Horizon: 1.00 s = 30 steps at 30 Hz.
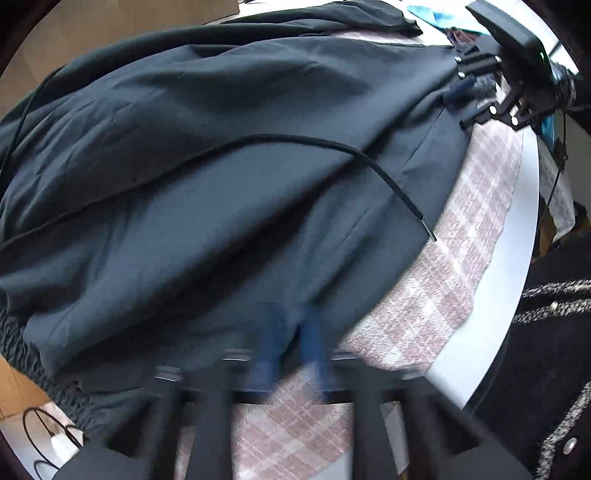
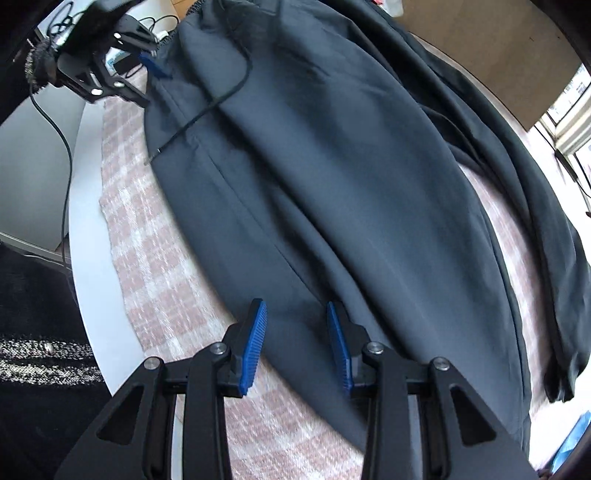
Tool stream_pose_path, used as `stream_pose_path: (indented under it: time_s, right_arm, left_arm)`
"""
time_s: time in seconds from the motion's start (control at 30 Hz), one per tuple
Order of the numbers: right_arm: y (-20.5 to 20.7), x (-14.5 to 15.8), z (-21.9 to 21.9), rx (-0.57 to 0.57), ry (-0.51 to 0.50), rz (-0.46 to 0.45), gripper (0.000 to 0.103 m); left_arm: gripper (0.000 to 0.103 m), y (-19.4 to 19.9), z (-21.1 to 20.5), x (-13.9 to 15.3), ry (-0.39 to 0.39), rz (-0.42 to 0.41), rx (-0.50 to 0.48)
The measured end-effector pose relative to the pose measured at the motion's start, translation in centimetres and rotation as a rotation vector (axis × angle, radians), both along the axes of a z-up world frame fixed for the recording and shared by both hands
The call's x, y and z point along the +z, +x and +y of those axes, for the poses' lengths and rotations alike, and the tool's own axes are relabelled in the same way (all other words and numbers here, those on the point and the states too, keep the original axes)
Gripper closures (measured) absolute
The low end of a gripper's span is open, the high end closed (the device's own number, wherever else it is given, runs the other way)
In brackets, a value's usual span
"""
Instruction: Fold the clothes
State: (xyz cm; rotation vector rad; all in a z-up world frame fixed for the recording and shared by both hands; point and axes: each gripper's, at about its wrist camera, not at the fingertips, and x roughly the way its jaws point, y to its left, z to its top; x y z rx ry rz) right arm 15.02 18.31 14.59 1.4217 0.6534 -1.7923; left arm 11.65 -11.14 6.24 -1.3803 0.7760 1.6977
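Note:
Dark trousers (image 1: 221,166) (image 2: 332,184) lie spread over a pink checked cloth (image 1: 461,240) (image 2: 147,240). Their black drawstring (image 1: 369,158) (image 2: 207,107) trails across the fabric. The gathered waistband (image 1: 18,350) shows at the left. My left gripper (image 1: 291,332) is blurred at the bottom of its own view, pads together on the trousers' near edge. In the right wrist view the left gripper (image 2: 153,68) sits at the waist corner. My right gripper (image 2: 297,325) (image 1: 465,99) stands partly open, pointing down, with the trousers' edge between its blue pads (image 2: 255,343), which are not pressing it.
The cloth covers a round white table (image 1: 509,258) (image 2: 85,221). A person's dark sleeve with speckled stripes (image 1: 554,332) (image 2: 37,350) is at the table's edge. Cables (image 1: 44,424) lie beyond the waistband. A blue item (image 1: 432,14) sits at the far side.

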Motion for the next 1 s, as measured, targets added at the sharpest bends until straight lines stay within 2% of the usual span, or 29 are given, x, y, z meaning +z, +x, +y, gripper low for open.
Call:
stream_pose_path:
  time_s: [0.1, 0.2, 0.37, 0.4, 0.43, 0.47, 0.6, 0.73, 0.83, 0.93, 1.0]
  right_arm:
    - [-0.1, -0.2, -0.8, 0.022, 0.017, 0.002, 0.069]
    - [0.0, -0.7, -1.7, 0.059, 0.050, 0.014, 0.069]
    - [0.5, -0.9, -2.5, 0.103, 0.040, 0.011, 0.069]
    - [0.6, -0.8, -2.5, 0.103, 0.037, 0.019, 0.077]
    - [0.6, -0.7, -2.5, 0.095, 0.036, 0.015, 0.095]
    - [0.6, -0.6, -2.5, 0.083, 0.030, -0.006, 0.098]
    - [2.8, 1.5, -1.9, 0.090, 0.019, 0.053, 0.101]
    - [6.7, 5.1, -1.0, 0.088, -0.068, 0.060, 0.101]
    - [9.4, 5.3, -0.6, 0.057, -0.131, -0.004, 0.101]
    - [9.8, 2.3, -0.6, 0.057, -0.100, -0.050, 0.101]
    - [10.7, 0.5, -1.1, 0.047, -0.088, -0.128, 0.101]
  left_arm:
    - [0.099, 0.7, -0.4, 1.3, 0.044, 0.024, -0.037]
    - [0.099, 1.1, -1.2, 2.6, 0.081, 0.032, -0.033]
    - [0.099, 1.5, -1.6, 3.4, 0.084, 0.048, -0.044]
    - [0.099, 1.6, -1.6, 3.4, 0.084, 0.057, -0.048]
    - [0.099, 1.7, -1.5, 3.5, 0.086, 0.067, -0.052]
    - [0.100, 1.7, -1.5, 3.7, 0.092, 0.073, -0.052]
    - [0.100, 2.0, -2.6, 4.8, 0.125, 0.084, -0.046]
    - [0.100, 3.6, -3.4, 5.9, 0.149, 0.087, -0.031]
    - [0.100, 5.5, -3.2, 4.7, 0.137, 0.071, -0.044]
    - [0.100, 5.6, -3.2, 2.0, 0.090, -0.005, -0.028]
    - [0.099, 5.3, -3.0, 0.7, 0.055, -0.038, -0.010]
